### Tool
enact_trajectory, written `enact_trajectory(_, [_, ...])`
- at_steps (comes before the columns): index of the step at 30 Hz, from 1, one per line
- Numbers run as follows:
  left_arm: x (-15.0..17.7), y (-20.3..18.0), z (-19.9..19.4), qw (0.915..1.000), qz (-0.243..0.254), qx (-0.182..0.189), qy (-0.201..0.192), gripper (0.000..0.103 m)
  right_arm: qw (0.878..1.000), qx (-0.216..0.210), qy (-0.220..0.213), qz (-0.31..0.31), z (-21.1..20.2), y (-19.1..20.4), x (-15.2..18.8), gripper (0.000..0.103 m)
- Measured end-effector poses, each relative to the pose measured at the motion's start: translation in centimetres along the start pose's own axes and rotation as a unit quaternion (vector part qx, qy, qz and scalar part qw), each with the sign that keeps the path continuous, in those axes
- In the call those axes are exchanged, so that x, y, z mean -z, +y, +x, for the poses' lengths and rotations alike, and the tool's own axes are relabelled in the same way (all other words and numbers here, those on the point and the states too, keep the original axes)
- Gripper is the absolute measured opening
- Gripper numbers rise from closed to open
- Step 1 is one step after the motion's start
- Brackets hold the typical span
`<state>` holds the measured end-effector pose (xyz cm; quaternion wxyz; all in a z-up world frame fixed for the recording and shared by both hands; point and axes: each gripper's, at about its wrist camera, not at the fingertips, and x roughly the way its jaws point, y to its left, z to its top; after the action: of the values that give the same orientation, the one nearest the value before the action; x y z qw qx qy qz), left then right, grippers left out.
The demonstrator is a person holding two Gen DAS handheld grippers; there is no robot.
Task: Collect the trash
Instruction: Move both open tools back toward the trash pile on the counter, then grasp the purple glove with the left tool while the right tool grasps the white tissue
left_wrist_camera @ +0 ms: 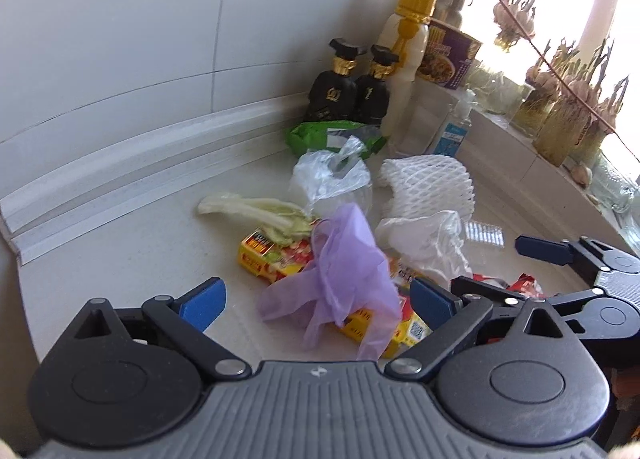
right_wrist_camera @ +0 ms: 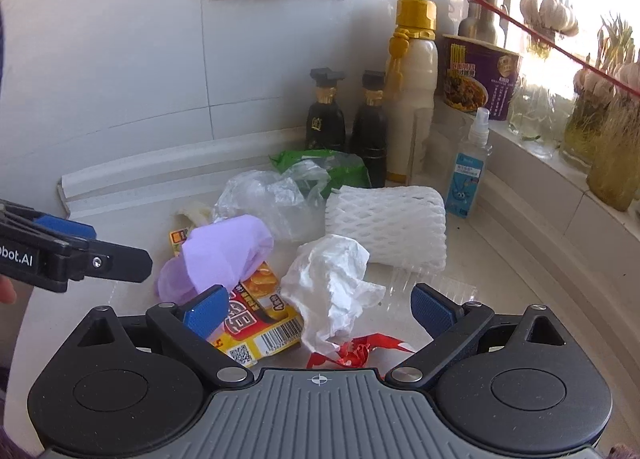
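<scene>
Left gripper point(left_wrist_camera: 316, 303) jaws wide apart, blue pads facing inward, nothing clamped between them. Its left fingertip point(left_wrist_camera: 202, 301) and the right one sit level, pointing forward and slightly down. Right gripper point(right_wrist_camera: 316, 307) likewise spread wide, nothing clamped, blue pads point(right_wrist_camera: 432, 309) level with each other. The two grippers sit side by side, close but apart: the right one shows at the right edge of the left wrist view, the left one at the left edge of the right wrist view. A bit of the person's finger point(right_wrist_camera: 6, 293) shows under the left gripper body.
</scene>
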<state>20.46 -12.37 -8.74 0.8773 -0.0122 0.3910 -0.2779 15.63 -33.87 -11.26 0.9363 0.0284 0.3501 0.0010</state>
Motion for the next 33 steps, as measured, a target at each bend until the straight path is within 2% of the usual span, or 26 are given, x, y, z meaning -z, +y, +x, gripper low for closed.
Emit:
enact_trajectory(3, [-0.6,-1.1,1.0,0.9997,0.005,0.021,-0.013,0.093,0.999,-0.029,0.008,0.039,1.1,-1.1,-0.3,0.099])
enact_trajectory(9, [-1.1,-1.8,2.7,0.9985,-0.003,0.051,-0.018,0.073,0.995,-0.052,0.030,0.078,2.9,-2.2,-0.3,0.096])
enact_trajectory(14, [-1.2,-2.0,3.7,0.9988,-0.013,0.048,-0.006,0.057,0.994,-0.060,0.046,0.081,4.1,-2.6,-0.4,0.083])
enact_trajectory(19, [-1.4,-1.9,4.5,0.9990,-0.027,0.035,0.003,0.047,0.992,-0.058,0.058,0.091,5.0,-3.0,-0.4,0.069])
enact_trajectory(24, [-1.5,-2.0,5.4,0.9993,-0.032,0.008,0.018,0.032,0.991,-0.052,0.061,0.105,5.8,-3.4,-0.4,0.061])
enact_trajectory(26, [-1.4,-1.9,5.6,0.9991,-0.035,0.003,0.024,0.024,0.991,-0.047,0.063,0.110,6.1,-3.4,-0.4,0.055])
enact_trajectory(28, [-1.4,-1.9,5.7,0.9990,-0.035,-0.001,0.029,0.017,0.991,-0.042,0.066,0.113,6.4,-3.4,-0.3,0.045])
enact_trajectory(33, [-1.4,-1.7,5.7,0.9986,-0.036,-0.001,0.040,0.009,0.990,-0.043,0.063,0.118,6.3,-3.2,0.0,0.027])
